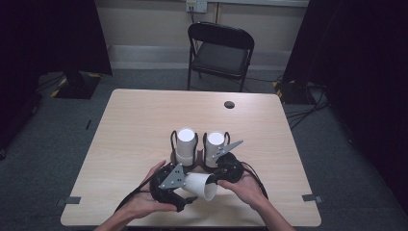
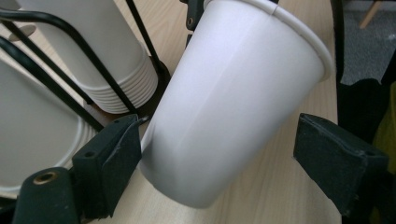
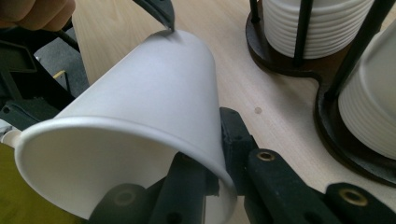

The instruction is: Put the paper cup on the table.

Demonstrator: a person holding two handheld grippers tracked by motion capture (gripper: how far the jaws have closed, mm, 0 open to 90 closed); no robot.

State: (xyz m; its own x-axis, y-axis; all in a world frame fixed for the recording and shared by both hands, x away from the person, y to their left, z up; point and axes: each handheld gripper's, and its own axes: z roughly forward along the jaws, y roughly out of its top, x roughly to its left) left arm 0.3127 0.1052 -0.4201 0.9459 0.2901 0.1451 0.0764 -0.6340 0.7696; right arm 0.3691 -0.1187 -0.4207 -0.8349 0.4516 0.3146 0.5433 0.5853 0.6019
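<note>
Right now the right claw (image 3: 219, 154) is pinched tight on the rim of a white paper cup (image 1: 201, 185), one jaw inside the mouth, the other pressed against the outer wall, as the right gripper view shows. The cup lies tipped on its side above the table (image 1: 134, 125), mouth toward the person, base pointing away to the left claw (image 2: 217, 154). That left claw is spread wide around the cup's lower body: in the left gripper view one jaw touches the wall near the base, the other stands clear of it with bare table between. No earlier look at it, so only the gap can be called. The left hand (image 1: 144, 199) comes in low from the bottom edge, fingers wrapped round its gripper body, palm turned inward. The right hand (image 1: 245, 187) angles in from the right, wrist bent toward the middle. Just beyond both claws stands a black wire cup holder (image 1: 197, 161) carrying two upright stacks of white cups (image 1: 185, 144), close to the held cup.
</note>
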